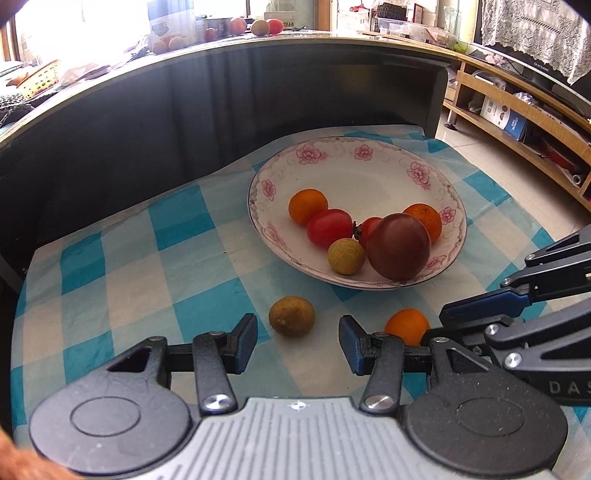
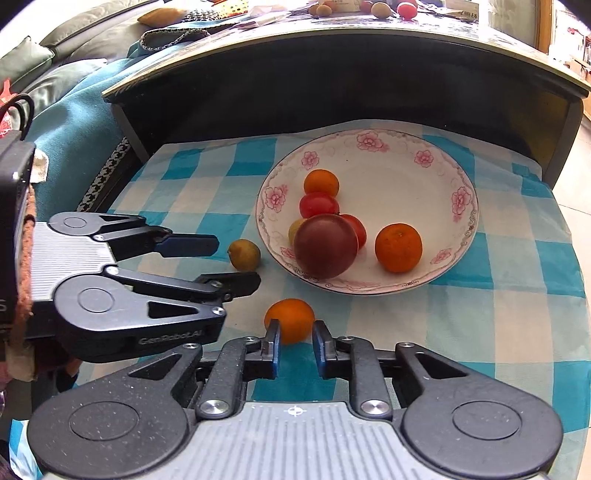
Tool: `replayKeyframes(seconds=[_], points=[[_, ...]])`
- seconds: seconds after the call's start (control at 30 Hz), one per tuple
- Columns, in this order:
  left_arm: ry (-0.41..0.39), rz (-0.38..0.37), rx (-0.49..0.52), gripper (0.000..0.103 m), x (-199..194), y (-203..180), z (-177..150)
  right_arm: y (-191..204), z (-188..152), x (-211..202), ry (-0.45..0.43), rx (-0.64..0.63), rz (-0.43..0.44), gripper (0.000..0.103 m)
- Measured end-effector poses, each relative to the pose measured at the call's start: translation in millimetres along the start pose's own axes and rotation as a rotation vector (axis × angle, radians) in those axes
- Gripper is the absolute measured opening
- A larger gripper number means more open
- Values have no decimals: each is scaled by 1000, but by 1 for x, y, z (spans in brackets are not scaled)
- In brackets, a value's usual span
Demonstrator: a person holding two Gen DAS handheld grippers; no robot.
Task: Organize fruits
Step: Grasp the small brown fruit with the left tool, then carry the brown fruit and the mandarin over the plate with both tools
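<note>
A white plate with pink flowers (image 1: 369,177) (image 2: 402,177) sits on the blue-checked cloth (image 1: 147,266). It holds two oranges, two red tomatoes, a small yellow-green fruit and a big dark red fruit (image 1: 399,246) (image 2: 325,246). A brown-green fruit (image 1: 291,315) (image 2: 244,254) lies on the cloth, partly between the tips of my open left gripper (image 1: 297,332) (image 2: 238,263); neither pad touches it. To its right, my right gripper (image 2: 295,328) (image 1: 434,326) is shut on a small orange (image 2: 290,319) (image 1: 406,325) that rests on the cloth.
A dark table wall (image 1: 258,110) rises right behind the cloth, with more fruit (image 1: 267,26) on its top. A wooden shelf unit (image 1: 517,110) stands to the right, a teal-covered sofa (image 2: 74,122) to the left. The cloth's right edge drops to floor tiles (image 1: 517,177).
</note>
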State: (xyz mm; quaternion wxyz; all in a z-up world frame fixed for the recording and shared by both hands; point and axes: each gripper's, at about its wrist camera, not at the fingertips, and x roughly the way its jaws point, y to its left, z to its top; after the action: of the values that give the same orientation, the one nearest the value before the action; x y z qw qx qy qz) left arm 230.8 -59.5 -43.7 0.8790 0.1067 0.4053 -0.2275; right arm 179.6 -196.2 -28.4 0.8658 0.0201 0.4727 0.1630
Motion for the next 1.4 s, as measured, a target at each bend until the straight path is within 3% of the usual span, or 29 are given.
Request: replayKeyframes(seconds=[0.1,0.3,0.67,1.0,1.4], points=[[-9,5,1,55,4,-1,1,-1,-1,-2,1,-3,-3,17],[12,3,-23,37,10,2,-1,-5,-2,-1,5,4,-2,24],[23,-10,-42,37,-4,7,-4,-2,1,2,10,3,8,30],[75,17,-36,37,-39,7,-30,12,3,13,15,-22,25,32],[100,20,-41,37,-29,13,-40,26,7,31,14,-51,34,32]])
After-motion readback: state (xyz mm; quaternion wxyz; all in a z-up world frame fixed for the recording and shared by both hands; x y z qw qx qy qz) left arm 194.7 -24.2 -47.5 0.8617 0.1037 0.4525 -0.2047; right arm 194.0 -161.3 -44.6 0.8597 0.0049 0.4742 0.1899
